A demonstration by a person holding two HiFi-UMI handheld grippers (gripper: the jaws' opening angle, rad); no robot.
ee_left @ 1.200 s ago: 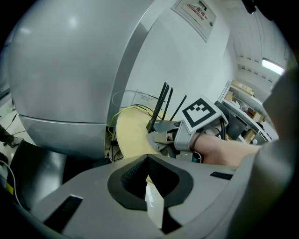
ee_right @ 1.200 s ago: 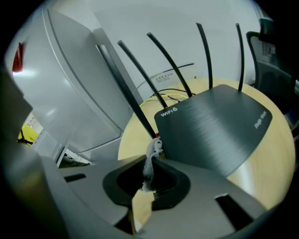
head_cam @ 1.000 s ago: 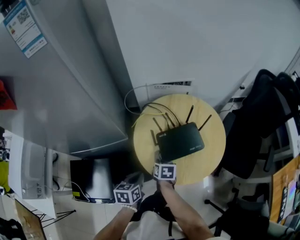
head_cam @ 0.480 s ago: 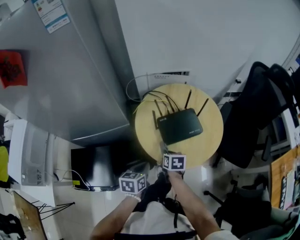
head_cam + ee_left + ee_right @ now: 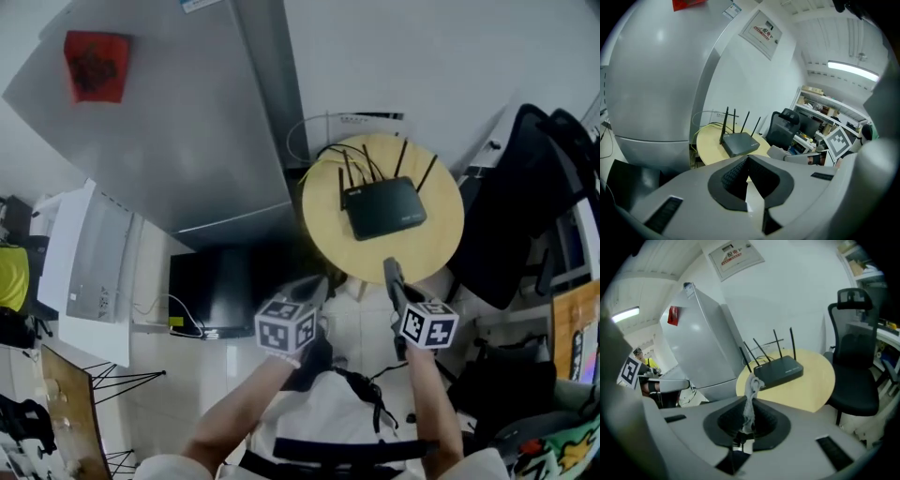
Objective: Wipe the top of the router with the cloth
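Right gripper view: R gripper (image 5: 749, 401) clamps cloth (image 5: 751, 386); router (image 5: 780, 371) ahead, well apart.

In the right gripper view the cloth (image 5: 750, 397) shows only its upper twist; the lower end is hidden btwn the closed jaws. The router (image 5: 779, 371) logo is too small to read, same w/ the print on the wall notice (image 5: 736, 254). In the head view the cloth can't be made out at the right gripper (image 5: 391, 274); the fridge (image 5: 187, 122) is cut off at the top edge, the office chair (image 5: 525, 187) at the right edge.
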